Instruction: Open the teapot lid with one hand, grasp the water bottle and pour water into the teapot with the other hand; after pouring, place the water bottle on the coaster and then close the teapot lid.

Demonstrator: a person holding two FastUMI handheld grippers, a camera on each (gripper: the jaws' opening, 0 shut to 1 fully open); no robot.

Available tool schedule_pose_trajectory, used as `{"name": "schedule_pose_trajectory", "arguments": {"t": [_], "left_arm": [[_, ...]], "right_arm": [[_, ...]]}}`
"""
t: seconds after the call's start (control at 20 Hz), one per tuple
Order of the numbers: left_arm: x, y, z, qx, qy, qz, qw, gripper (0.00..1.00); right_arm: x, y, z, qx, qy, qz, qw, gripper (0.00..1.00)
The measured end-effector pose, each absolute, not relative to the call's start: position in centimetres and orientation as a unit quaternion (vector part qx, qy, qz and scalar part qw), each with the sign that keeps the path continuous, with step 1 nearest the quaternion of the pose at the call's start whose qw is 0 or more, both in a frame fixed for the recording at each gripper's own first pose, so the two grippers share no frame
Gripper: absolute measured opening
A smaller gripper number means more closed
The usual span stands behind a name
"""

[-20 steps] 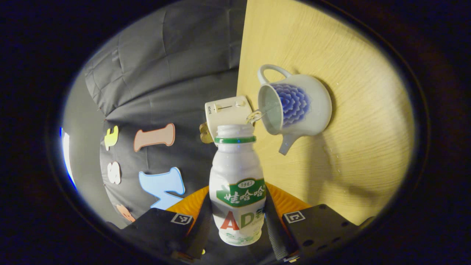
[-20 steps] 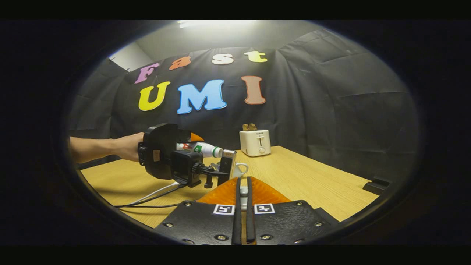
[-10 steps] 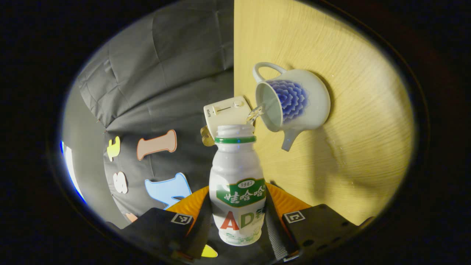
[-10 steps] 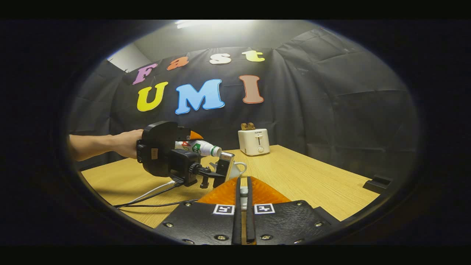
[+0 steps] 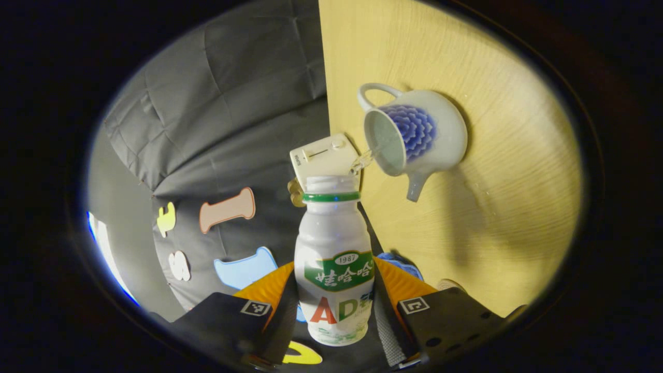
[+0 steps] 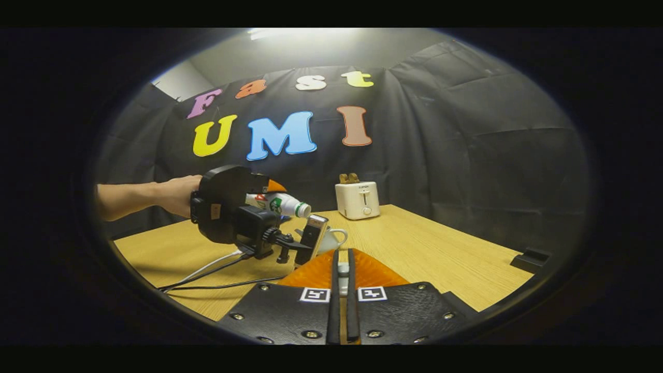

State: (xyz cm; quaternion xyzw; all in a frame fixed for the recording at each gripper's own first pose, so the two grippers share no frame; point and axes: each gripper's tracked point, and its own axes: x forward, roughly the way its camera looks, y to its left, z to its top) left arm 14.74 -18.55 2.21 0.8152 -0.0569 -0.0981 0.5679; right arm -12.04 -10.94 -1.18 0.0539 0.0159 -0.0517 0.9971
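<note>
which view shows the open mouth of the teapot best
The left gripper view: the white ceramic teapot with the blue flower faces the camera with its lidless mouth, handle and spout in plain sight, water streaming in from the white plastic bottle. In the right gripper view the teapot is mostly hidden behind the left claw.

Both views share the teapot (image 5: 414, 137) and toaster (image 6: 357, 199).

toaster (image 6: 357, 199), cables (image 6: 207, 274), wooden table (image 6: 424, 254)
</note>
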Motion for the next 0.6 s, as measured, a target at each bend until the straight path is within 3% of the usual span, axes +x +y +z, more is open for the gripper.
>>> {"name": "schedule_pose_trajectory", "arguments": {"t": [0.1,0.15,0.2,0.3,0.35,0.4,0.45,0.55,0.6], "left_arm": [[14.57,-18.77,2.46,0.82,-0.061,-0.098,0.56,0.8],[14.6,-18.8,2.53,0.822,-0.062,-0.097,0.557,0.75],[14.59,-18.8,2.49,0.823,-0.063,-0.098,0.555,0.8],[14.63,-19.02,2.6,0.826,-0.065,-0.099,0.552,0.75],[14.62,-18.94,2.5,0.827,-0.064,-0.1,0.55,0.8],[14.56,-18.94,2.47,0.828,-0.063,-0.101,0.547,0.75],[14.52,-19.07,2.48,0.83,-0.066,-0.1,0.545,0.8],[14.41,-19.21,2.41,0.833,-0.066,-0.101,0.54,0.8],[14.46,-19.13,2.4,0.834,-0.066,-0.102,0.538,0.75]], "right_arm": [[-11.94,-10.96,-1.28,0.054,0.018,-0.052,0.997,0.0],[-11.99,-10.97,-1.33,0.054,0.018,-0.052,0.997,0.06],[-12.0,-10.98,-1.27,0.054,0.018,-0.052,0.997,0.06],[-12.04,-10.98,-1.09,0.055,0.015,-0.052,0.997,0.06],[-11.99,-11.01,-1.03,0.053,0.015,-0.052,0.997,0.06],[-11.95,-10.98,-1.12,0.052,0.015,-0.051,0.997,0.05],[-11.97,-10.92,-1.01,0.052,0.014,-0.05,0.997,0.05],[-12.01,-10.85,-0.95,0.049,0.014,-0.049,0.997,0.05],[-12.0,-10.8,-0.89,0.049,0.014,-0.049,0.998,0.05]]}}
